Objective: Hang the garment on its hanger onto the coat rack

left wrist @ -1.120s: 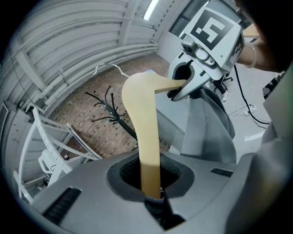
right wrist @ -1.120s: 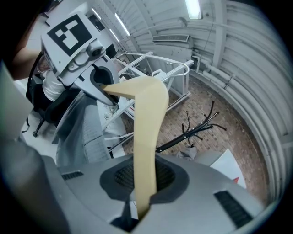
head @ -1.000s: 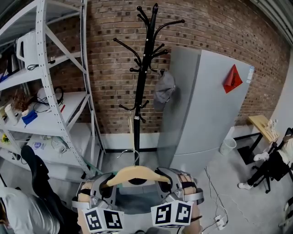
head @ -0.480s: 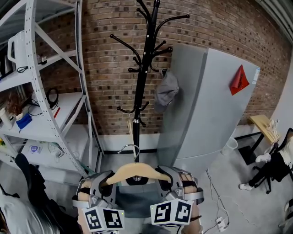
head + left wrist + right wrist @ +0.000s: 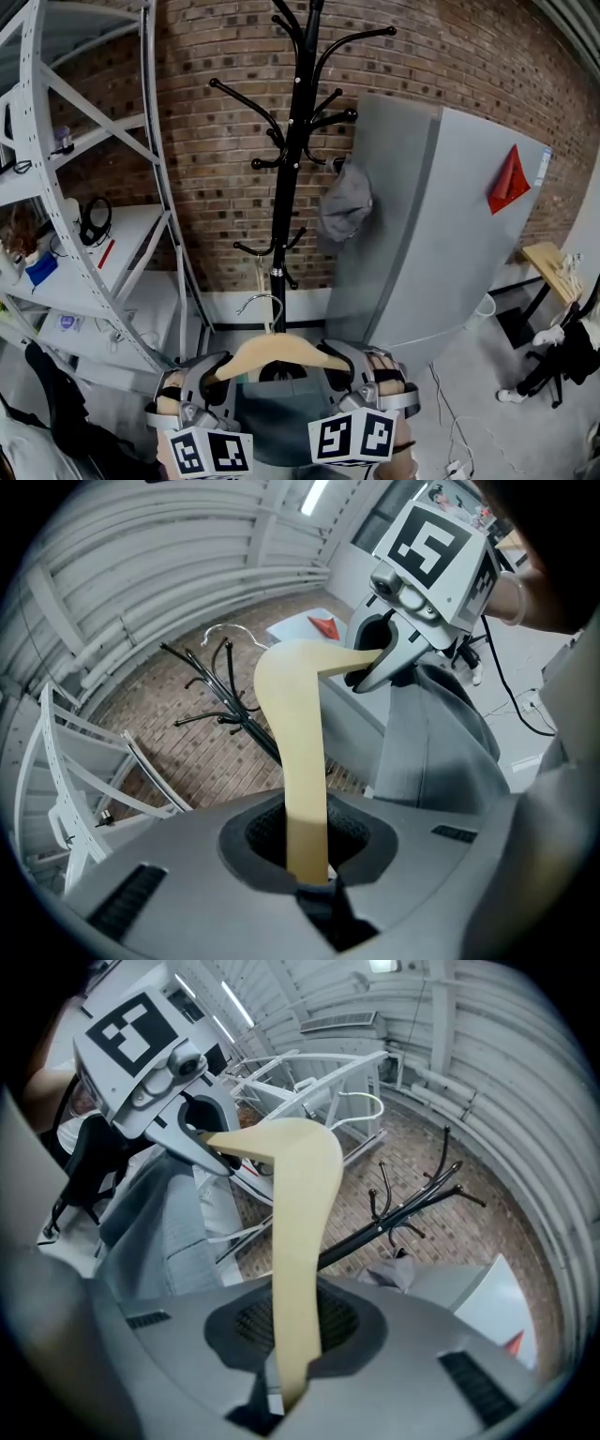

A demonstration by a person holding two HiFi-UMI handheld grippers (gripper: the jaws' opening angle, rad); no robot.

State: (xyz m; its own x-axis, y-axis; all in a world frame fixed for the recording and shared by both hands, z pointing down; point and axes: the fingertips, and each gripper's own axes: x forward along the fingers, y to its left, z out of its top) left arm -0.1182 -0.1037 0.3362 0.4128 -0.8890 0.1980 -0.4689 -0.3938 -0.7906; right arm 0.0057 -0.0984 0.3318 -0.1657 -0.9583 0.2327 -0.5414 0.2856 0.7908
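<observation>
Since a second ago the coat rack (image 5: 286, 169) has drawn nearer in the head view. I hold the wooden hanger (image 5: 278, 354) level between the left gripper (image 5: 208, 375) and the right gripper (image 5: 352, 370), short of the rack, with the grey garment (image 5: 281, 422) draped below. Left gripper view: its jaws are nearly closed, clamping one hanger arm. Right gripper view: its jaws pinch the other arm, rack ahead.
</observation>
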